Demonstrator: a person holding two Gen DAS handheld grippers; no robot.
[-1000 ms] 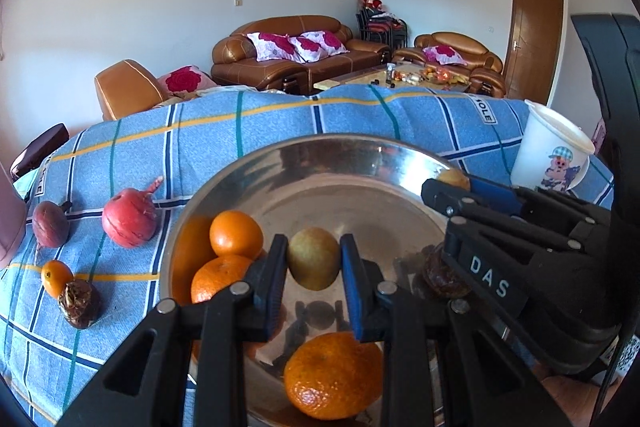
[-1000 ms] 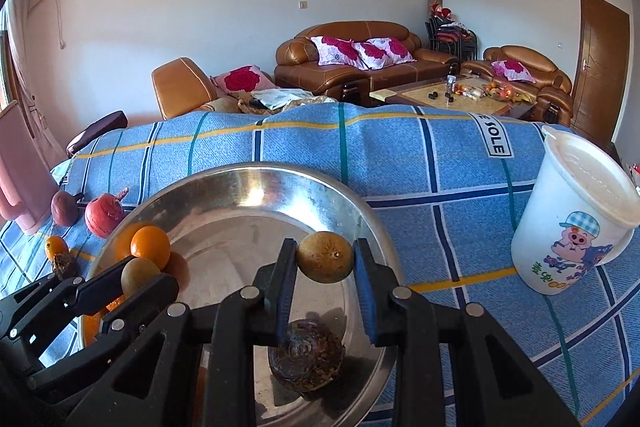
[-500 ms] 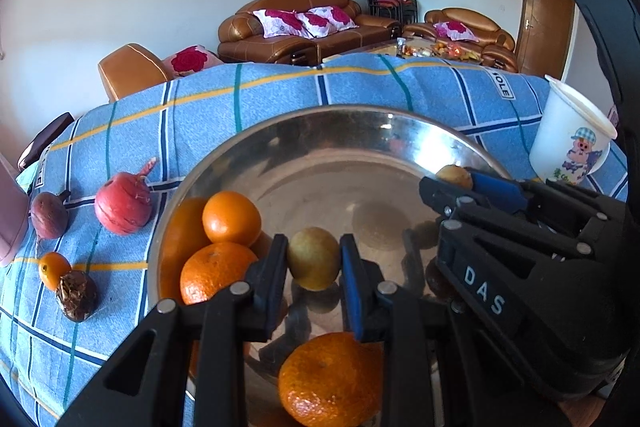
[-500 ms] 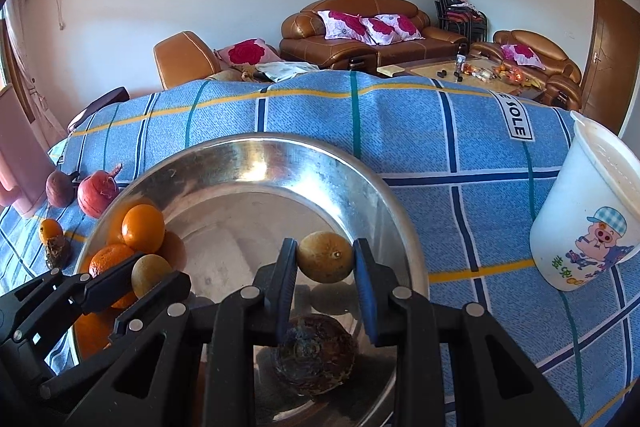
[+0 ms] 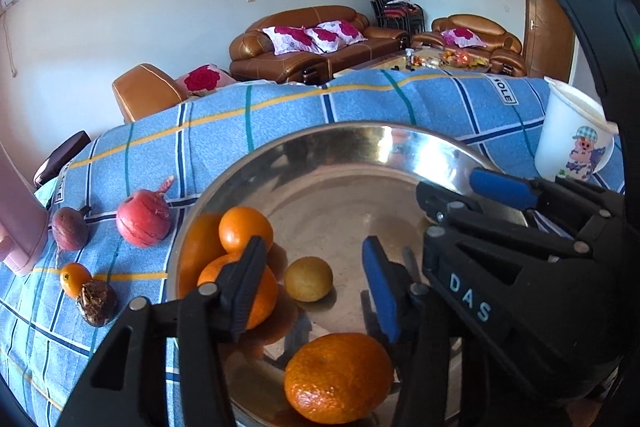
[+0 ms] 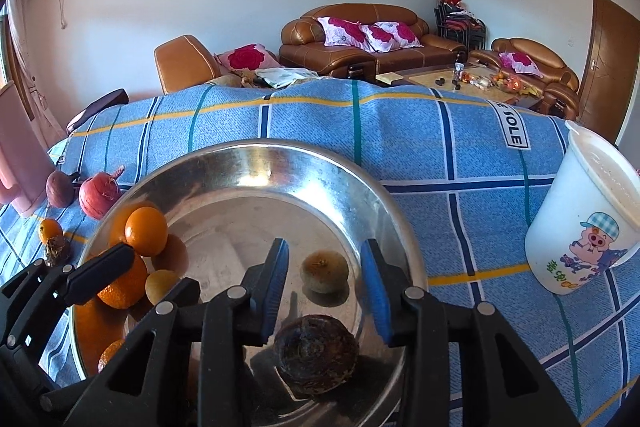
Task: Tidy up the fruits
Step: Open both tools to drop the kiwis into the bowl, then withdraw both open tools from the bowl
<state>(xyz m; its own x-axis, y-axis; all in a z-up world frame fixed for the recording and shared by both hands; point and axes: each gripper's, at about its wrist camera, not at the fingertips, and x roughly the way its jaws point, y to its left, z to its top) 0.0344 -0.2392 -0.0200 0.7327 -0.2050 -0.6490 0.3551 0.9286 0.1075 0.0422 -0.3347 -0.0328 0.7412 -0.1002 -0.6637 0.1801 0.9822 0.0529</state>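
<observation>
The left tongs (image 5: 314, 281) stand wide apart over the steel basin (image 5: 340, 143), gripping nothing; a small yellow-green fruit (image 5: 308, 278) lies loose on the basin floor between their blue pads, touching neither. Just left of it, partly behind the left pad, sit stacked oranges (image 5: 245, 229), and a larger mandarin (image 5: 338, 377) lies nearer the camera.

The right tongs (image 6: 325, 281) are likewise spread wide and empty. A brownish-green fruit (image 6: 324, 271) rests on the basin (image 6: 256, 151) between their pads, clear of both, and a dark, wrinkled round fruit (image 6: 315, 353) lies just nearer the camera from it.

Outside the basin, on the blue checked cloth (image 6: 420, 147) covering the desk, to the left, lie a red pomegranate (image 5: 144, 217), a dark purple fruit (image 5: 70, 229), a small orange (image 5: 75, 279) and, touching it, a brown wrinkled fruit (image 5: 97, 303). To the right stands a white plastic cup (image 6: 588, 215) with a cartoon pig. Brown leather sofas (image 6: 368, 39) fill the room behind.
</observation>
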